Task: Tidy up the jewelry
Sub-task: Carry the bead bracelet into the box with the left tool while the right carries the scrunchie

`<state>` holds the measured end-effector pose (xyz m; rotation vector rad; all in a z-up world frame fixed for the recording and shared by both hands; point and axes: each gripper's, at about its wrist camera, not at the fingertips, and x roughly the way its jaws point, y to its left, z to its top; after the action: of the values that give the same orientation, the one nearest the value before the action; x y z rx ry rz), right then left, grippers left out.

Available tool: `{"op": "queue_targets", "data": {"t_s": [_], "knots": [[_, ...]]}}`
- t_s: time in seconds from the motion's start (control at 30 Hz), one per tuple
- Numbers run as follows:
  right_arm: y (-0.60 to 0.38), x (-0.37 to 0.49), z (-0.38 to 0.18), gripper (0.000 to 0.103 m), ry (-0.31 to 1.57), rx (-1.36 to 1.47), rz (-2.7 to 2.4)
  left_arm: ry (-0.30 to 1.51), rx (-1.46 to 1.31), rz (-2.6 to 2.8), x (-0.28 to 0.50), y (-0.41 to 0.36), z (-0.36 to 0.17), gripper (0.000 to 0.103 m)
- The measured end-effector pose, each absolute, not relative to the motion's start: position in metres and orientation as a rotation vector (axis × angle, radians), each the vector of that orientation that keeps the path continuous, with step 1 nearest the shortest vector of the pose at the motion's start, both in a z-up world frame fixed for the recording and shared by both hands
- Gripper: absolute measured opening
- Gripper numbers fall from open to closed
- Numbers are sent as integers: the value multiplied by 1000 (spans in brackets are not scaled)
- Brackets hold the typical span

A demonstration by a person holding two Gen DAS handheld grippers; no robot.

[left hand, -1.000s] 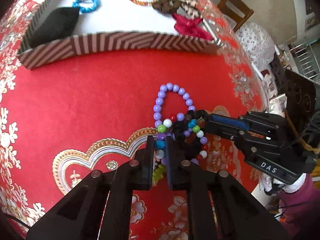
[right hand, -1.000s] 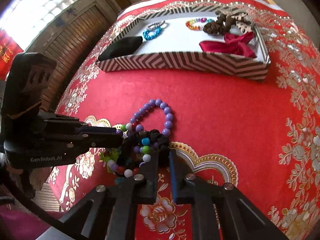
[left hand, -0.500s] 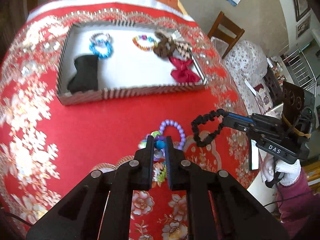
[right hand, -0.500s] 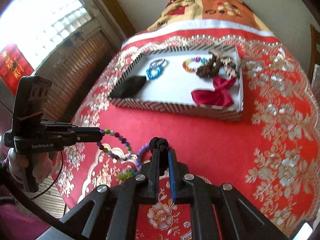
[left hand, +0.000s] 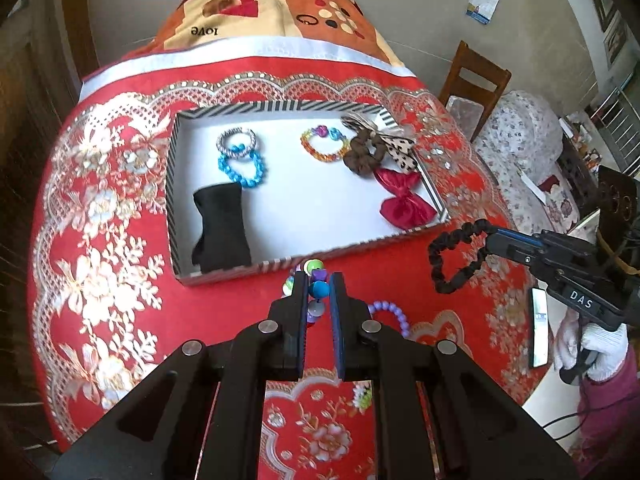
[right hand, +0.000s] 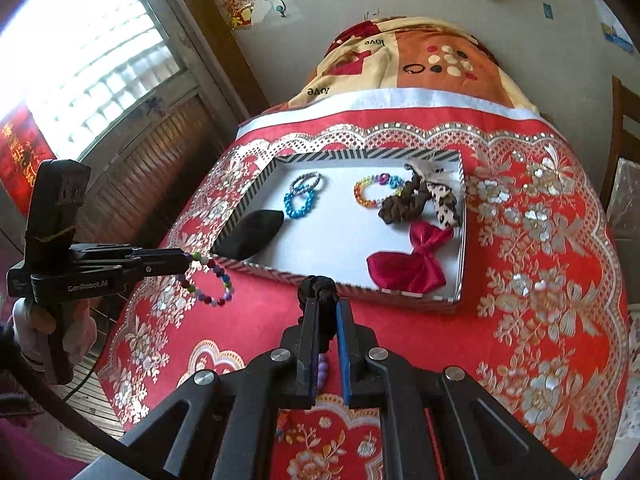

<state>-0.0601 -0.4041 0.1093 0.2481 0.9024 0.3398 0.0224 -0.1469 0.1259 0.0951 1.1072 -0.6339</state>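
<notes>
Red cloth with gold and white flowers [left hand: 100, 216] covers the table; beyond it, at the top of both views, lies a patchwork cover printed "love" [left hand: 256, 12], with a wooden chair [left hand: 476, 76] at the upper right of the left wrist view and a bright window [right hand: 76, 56] at the upper left of the right wrist view.

In the middle of the frame sits a shallow striped tray [left hand: 173, 184] with a white floor. In it lie a black pouch [left hand: 222, 232], a blue bead bracelet [left hand: 242, 170] touching a silver one [left hand: 236, 142], a rainbow bracelet [left hand: 324, 144], a brown scrunchie [left hand: 362, 156], a leopard-print bow [left hand: 400, 150] and a red bow [left hand: 404, 202].

The left gripper [left hand: 319, 286] is clamped on a multicoloured bead bracelet [right hand: 210, 284], which hangs as a loop clear of the cloth, below the tray's near-left corner. The right gripper [right hand: 325, 304] is pinched on a black scrunchie [left hand: 458, 258], hanging as an open, ruffled loop at the right of the left wrist view. A purple bead bracelet [left hand: 390, 312] lies on the cloth under the grippers.
</notes>
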Motion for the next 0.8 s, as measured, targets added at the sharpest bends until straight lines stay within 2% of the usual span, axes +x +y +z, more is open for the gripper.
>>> {"op": "queue_targets", "data": {"t_s": [0.8], "knots": [[-400,13,108,7,886,251,320,1083,122,-608,106,-203,119,9]]}}
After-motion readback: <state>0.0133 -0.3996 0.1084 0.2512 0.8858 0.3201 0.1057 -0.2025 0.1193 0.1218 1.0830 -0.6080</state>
